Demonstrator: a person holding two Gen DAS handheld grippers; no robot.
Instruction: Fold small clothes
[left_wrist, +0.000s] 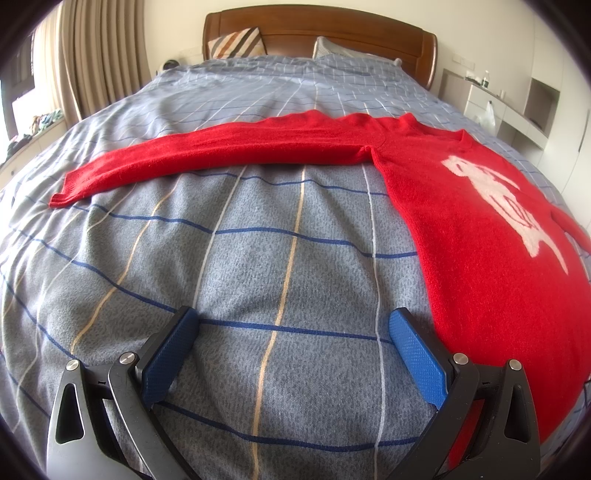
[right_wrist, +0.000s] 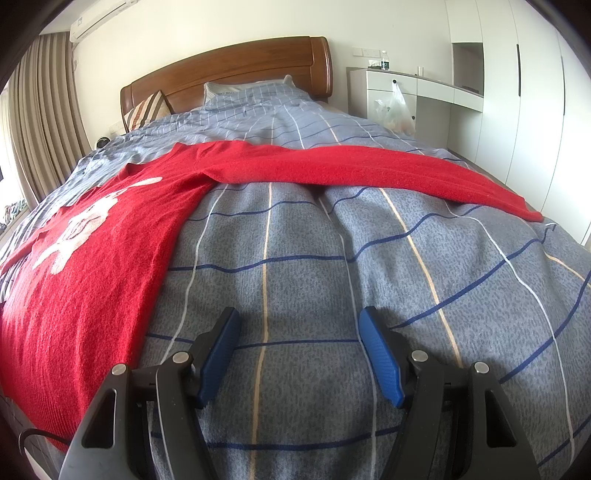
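A red knit sweater (left_wrist: 480, 236) with a white figure on its chest lies flat on the bed, front up. In the left wrist view its body fills the right side and one sleeve (left_wrist: 207, 155) stretches out to the left. In the right wrist view the sweater body (right_wrist: 92, 251) is at the left and the other sleeve (right_wrist: 369, 170) stretches to the right. My left gripper (left_wrist: 293, 325) is open and empty over bare bedcover, just left of the sweater's side edge. My right gripper (right_wrist: 300, 321) is open and empty, just right of the sweater's other side edge.
The bed has a grey-blue checked cover (left_wrist: 258, 258), pillows (left_wrist: 236, 42) and a wooden headboard (left_wrist: 332, 29). Curtains (left_wrist: 88, 59) hang at the left. White cabinets (right_wrist: 498, 92) and a desk with a hanging plastic bag (right_wrist: 395, 107) stand at the right.
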